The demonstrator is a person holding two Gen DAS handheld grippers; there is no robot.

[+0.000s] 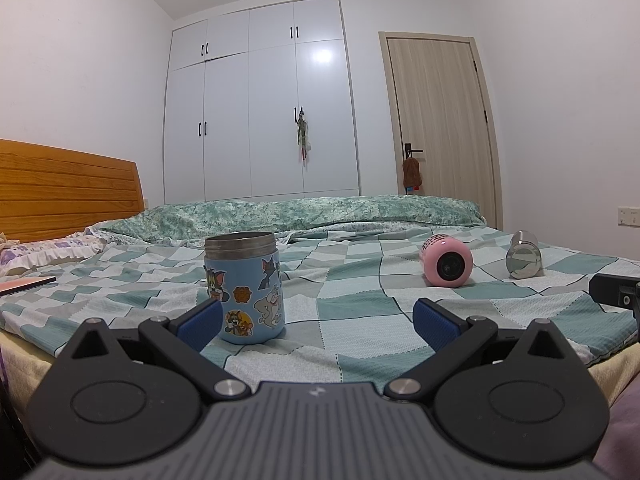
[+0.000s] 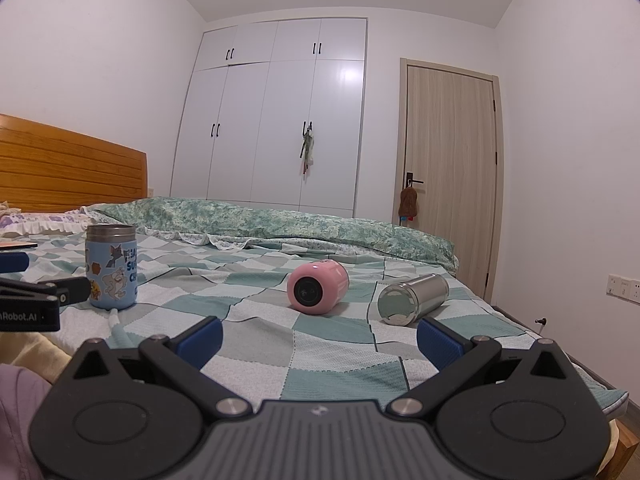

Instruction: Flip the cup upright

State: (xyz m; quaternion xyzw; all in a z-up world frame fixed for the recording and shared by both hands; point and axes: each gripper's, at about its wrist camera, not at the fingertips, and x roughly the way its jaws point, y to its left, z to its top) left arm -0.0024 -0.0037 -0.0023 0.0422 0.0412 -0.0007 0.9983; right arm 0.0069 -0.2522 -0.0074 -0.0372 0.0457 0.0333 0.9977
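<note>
**One cup standing, two on their sides on the bed**

The blue cartoon-sticker cup (image 1: 245, 289) stands upright on the checked bedspread (image 1: 360, 320), its steel rim at the top and its mouth open upward. It sits at the near left of the bed, just beyond the left gripper (image 1: 316, 320), closer to that gripper's left finger than its right. The left gripper's jaws are spread wide and hold nothing; the cup lies past the fingertips, not between them.

Further right, the pink cup (image 2: 317, 288) lies on its side, its round base turned toward the cameras. Just to its right the steel cup (image 2: 412, 299) also lies on its side, apart from the pink one, base end nearer and mouth end pointing far right.

The right gripper (image 2: 318, 338) hovers at the near edge of the bed, jaws wide and empty, with the pink and steel cups ahead of it and well clear of its fingertips.

A green patterned quilt (image 2: 280, 220) runs along the far side of the bed. Behind it stand a white wardrobe (image 2: 276, 120) and a wooden door (image 2: 450, 168); a wooden headboard (image 1: 68, 192) is at the left.
</note>
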